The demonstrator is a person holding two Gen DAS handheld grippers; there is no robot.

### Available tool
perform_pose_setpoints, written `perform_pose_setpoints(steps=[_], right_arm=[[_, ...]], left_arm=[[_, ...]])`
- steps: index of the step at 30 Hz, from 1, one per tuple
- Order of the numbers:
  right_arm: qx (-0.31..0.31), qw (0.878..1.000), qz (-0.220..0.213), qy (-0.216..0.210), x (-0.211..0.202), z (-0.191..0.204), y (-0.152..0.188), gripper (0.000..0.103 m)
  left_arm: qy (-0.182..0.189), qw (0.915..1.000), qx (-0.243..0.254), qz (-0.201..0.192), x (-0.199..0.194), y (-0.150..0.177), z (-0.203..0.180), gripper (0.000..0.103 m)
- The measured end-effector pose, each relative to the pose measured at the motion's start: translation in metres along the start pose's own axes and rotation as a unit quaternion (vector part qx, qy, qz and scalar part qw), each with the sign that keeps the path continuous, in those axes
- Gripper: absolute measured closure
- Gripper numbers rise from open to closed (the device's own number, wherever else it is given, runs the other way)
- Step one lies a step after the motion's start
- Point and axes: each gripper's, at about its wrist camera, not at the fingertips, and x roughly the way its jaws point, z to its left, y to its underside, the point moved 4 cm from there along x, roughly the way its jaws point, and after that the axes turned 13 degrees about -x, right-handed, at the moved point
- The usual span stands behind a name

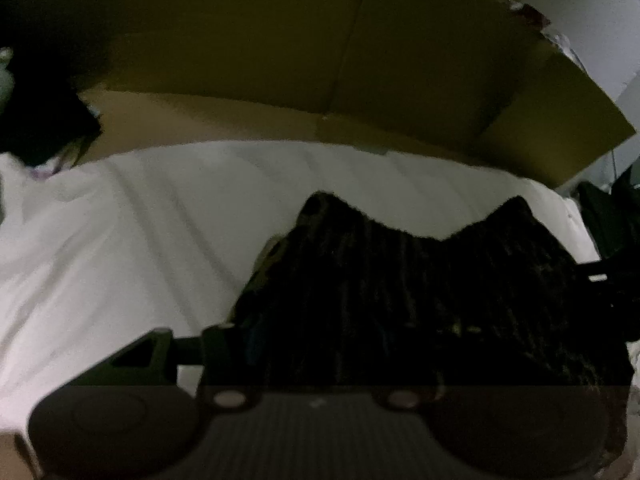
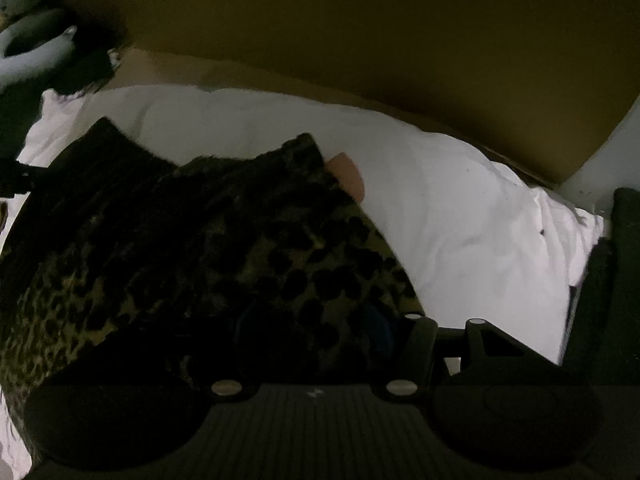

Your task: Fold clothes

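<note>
Left wrist view: left gripper [image 1: 332, 344] buried in dark garment [image 1: 420, 280], lying on white sheet [image 1: 140, 240]; grip impossible to tell.

Right wrist view: right gripper [image 2: 316, 332] likewise covered, grip unclear; probably pinching corners for folding.

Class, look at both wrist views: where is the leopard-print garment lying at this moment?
The leopard-print garment lies on the white sheet, filling the lower left of the right wrist view and the lower right of the left wrist view, with the cardboard box behind it.
</note>
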Motion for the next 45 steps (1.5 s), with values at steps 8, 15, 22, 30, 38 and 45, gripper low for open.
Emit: perform_pose_setpoints(steps=[8, 15, 22, 30, 38, 45], right_arm=[[0.007, 0.999, -0.028, -0.022, 0.024, -0.011, -0.024, 0.041], [-0.008, 0.999, -0.039, -0.032, 0.04, -0.01, -0.047, 0.044], [-0.046, 0.998, -0.032, 0.003, 0.042, -0.005, -0.061, 0.047], [-0.071, 0.997, -0.015, 0.016, 0.043, -0.01, -0.069, 0.045], [-0.111, 0.994, 0.005, -0.021, 0.058, -0.001, -0.076, 0.075], [-0.145, 0.989, -0.011, -0.001, 0.042, 0.004, -0.082, 0.092]], left_arm=[[0.012, 0.9997, 0.021, 0.0, 0.022, -0.017, -0.007, 0.049], [0.003, 0.9999, 0.016, -0.004, 0.03, -0.022, -0.005, 0.05], [0.001, 0.9994, 0.032, -0.013, 0.021, -0.023, -0.005, 0.051], [-0.015, 0.9995, 0.025, -0.011, 0.024, -0.026, 0.007, 0.044], [0.029, 0.9987, 0.029, 0.03, 0.042, -0.027, -0.003, 0.06], [0.021, 0.9981, 0.059, 0.001, 0.023, -0.029, -0.003, 0.094]])
